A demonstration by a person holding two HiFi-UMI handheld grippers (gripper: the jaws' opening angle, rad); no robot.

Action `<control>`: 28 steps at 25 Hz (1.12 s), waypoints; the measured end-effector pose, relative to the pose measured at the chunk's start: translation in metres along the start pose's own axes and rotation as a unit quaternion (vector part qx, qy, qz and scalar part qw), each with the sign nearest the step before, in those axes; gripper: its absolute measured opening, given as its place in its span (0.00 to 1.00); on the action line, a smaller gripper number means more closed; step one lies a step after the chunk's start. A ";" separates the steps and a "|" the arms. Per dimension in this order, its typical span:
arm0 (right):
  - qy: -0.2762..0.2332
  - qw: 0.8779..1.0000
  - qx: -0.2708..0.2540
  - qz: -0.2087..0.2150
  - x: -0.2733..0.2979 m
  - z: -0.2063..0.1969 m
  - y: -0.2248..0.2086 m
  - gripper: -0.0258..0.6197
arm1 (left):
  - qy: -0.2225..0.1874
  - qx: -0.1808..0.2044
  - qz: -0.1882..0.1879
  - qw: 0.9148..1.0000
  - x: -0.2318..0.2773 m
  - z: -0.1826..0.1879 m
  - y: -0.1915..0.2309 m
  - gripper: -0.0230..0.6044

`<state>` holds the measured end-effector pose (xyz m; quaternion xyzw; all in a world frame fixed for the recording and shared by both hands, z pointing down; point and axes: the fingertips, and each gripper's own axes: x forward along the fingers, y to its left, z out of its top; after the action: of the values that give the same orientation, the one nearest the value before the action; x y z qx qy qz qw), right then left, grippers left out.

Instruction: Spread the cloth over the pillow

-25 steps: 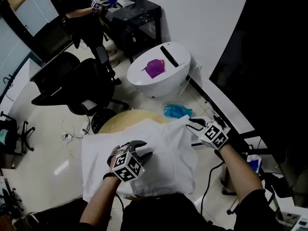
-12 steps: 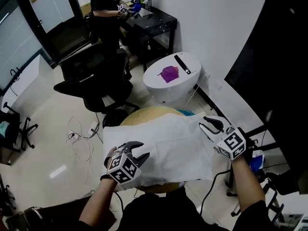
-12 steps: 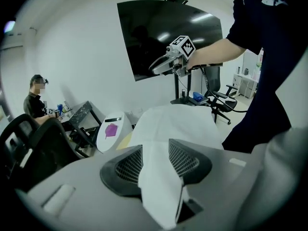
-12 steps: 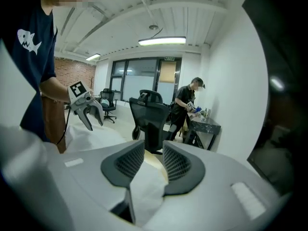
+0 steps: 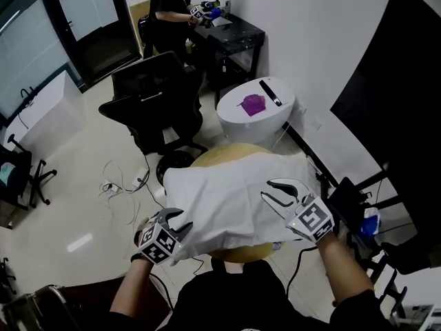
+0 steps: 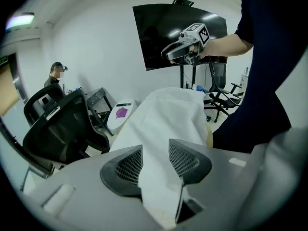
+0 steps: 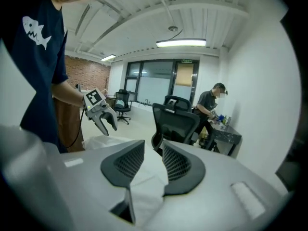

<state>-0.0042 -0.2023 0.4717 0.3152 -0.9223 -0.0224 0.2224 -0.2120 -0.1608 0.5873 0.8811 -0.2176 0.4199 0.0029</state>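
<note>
Cloth (image 5: 234, 198) between both pairs of jaws

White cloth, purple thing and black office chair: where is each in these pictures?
white cloth (image 5: 234, 198): head view, middle of the sheet.
purple thing (image 5: 253, 105): head view, its top.
black office chair (image 5: 162, 92): head view, the backrest.

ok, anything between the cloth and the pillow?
Nothing visible. The cloth, pinched by the left gripper and right gripper, is stretched right over the tan round pillow; only the pillow's rim shows.
</note>
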 end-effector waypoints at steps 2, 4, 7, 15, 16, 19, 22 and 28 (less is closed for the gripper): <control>0.011 0.999 -0.015 0.029 0.014 -0.003 0.033 0.24 | 0.007 -0.017 0.005 1.000 -0.007 -0.020 -0.007 0.29; 0.027 0.997 -0.029 0.060 0.024 -0.011 0.066 0.24 | 0.013 -0.038 0.013 0.999 -0.012 -0.040 -0.015 0.29; 0.043 0.993 -0.049 0.100 0.033 -0.022 0.113 0.24 | 0.024 -0.071 0.026 0.997 -0.020 -0.068 -0.031 0.29; 0.053 0.980 -0.092 0.169 0.039 -0.053 0.201 0.24 | 0.061 -0.131 0.054 0.988 -0.040 -0.119 -0.086 0.29; 0.058 0.978 -0.099 0.172 0.040 -0.059 0.209 0.24 | 0.069 -0.131 0.054 0.988 -0.040 -0.125 -0.093 0.29; 0.079 0.974 -0.120 0.176 0.044 -0.079 0.229 0.24 | 0.093 -0.113 0.057 0.988 -0.042 -0.137 -0.109 0.29; 0.101 0.972 -0.128 0.170 0.049 -0.098 0.240 0.24 | 0.124 -0.082 0.067 0.987 -0.041 -0.149 -0.113 0.29; 0.149 0.968 -0.157 0.129 0.066 -0.146 0.244 0.25 | 0.175 -0.020 0.084 0.981 -0.029 -0.179 -0.103 0.29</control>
<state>-0.1280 -0.0311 0.6737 0.1548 -0.8965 -0.0903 0.4051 -0.3208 -0.0226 0.7002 0.7722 -0.2953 0.5621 0.0234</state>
